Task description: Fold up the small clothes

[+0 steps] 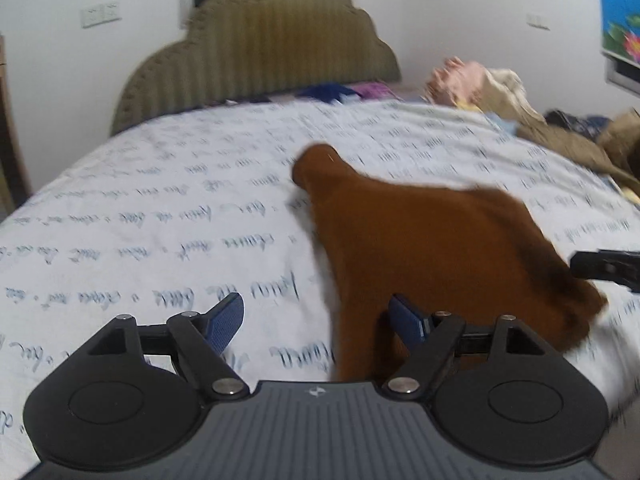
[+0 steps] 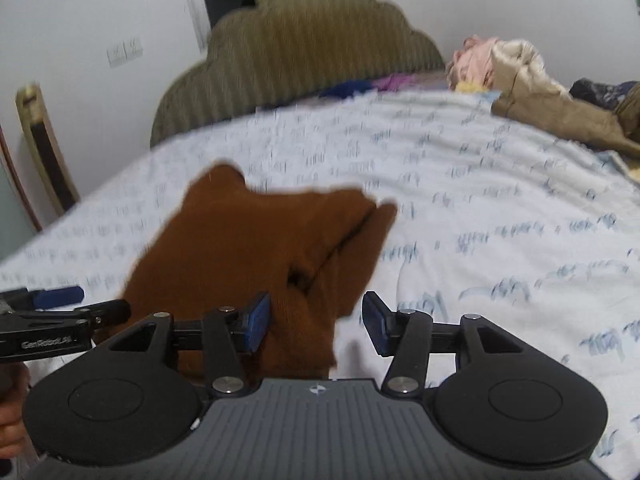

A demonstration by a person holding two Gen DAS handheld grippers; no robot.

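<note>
centrally, a small rust-brown knitted garment [image 1: 420, 248] lies on a bed covered by a pale sheet [image 1: 160, 208] printed with lines of blue handwriting. in the left wrist view the garment spreads from a narrow rounded end at the far side to a wide rumpled edge at the near right, and its near edge runs down to the gripper's body. the left gripper [image 1: 316, 320] has its two blue-padded fingers [image 1: 226, 322] spread wide; the left pad sits over bare sheet, the right pad sits over the brown fabric, and nothing is pinched between them. at the right edge of that view the dark tip of the right gripper [image 1: 608, 268] shows just beside the garment's right corner. in the right wrist view the garment [image 2: 248, 248] lies left of centre, folded over itself with a dark crease, and a flap reaches down between the fingers of the right gripper [image 2: 316, 322]. its jaws stand partly spread, with the left pad at the cloth's edge and the right pad clear of it over the sheet. the left gripper [image 2: 52, 312] enters from the left edge, near the garment. at the far side stands a scalloped olive headboard [image 2: 304, 48], with a heap of pink and beige clothes [image 2: 504, 68] at the far right. both views are blurred.
</note>
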